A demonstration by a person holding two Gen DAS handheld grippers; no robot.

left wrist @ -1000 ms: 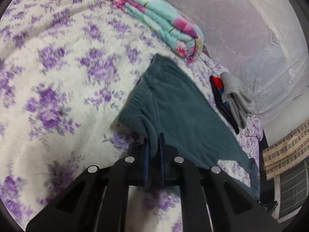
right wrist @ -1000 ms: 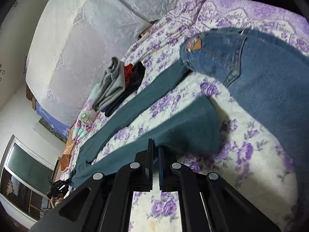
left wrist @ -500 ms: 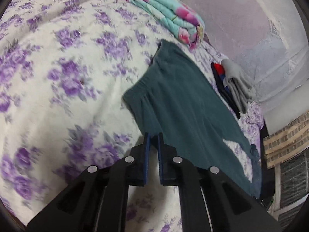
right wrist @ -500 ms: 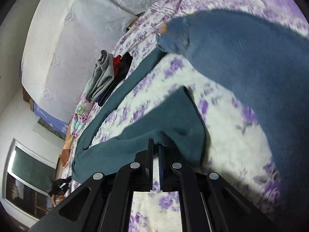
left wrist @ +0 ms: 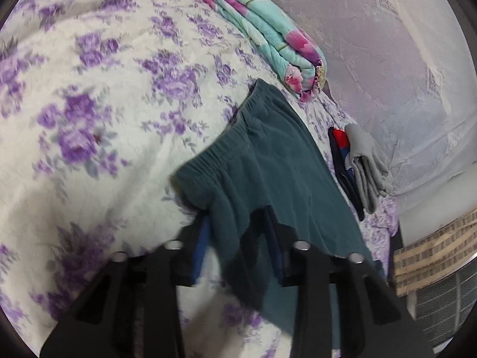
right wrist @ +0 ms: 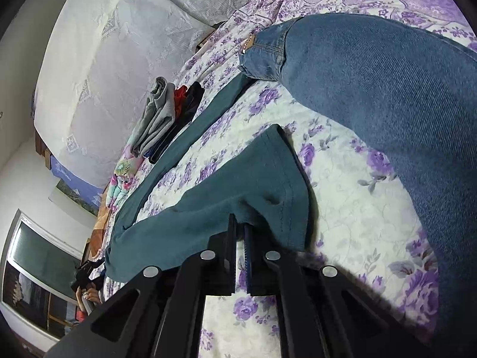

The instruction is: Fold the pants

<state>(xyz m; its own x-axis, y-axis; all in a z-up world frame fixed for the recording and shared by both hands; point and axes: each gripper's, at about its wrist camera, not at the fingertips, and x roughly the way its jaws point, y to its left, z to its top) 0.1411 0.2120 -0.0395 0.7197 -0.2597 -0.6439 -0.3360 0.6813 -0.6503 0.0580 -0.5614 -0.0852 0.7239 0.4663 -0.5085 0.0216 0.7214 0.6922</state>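
Left hand-held gripper [left wrist: 237, 232]: angled down at the bed [left wrist: 89, 179], jaws opening, pants [left wrist: 268, 167] waistband fold draped loose between the parted fingers; fingertips blurred. Right hand-held gripper [right wrist: 240, 232]: angled down, clenched on the pants [right wrist: 238, 191] leg hem just ahead. Jeans [right wrist: 372, 89] lie beyond it to the right, cut off by the frame. Folded clothes [right wrist: 161, 116] lie well ahead on the left, far leg partly hidden under the jeans.

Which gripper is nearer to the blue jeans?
Right gripper: shut on the green pants beside the jeans. The left gripper, jaws opening around their waist end, is farther.
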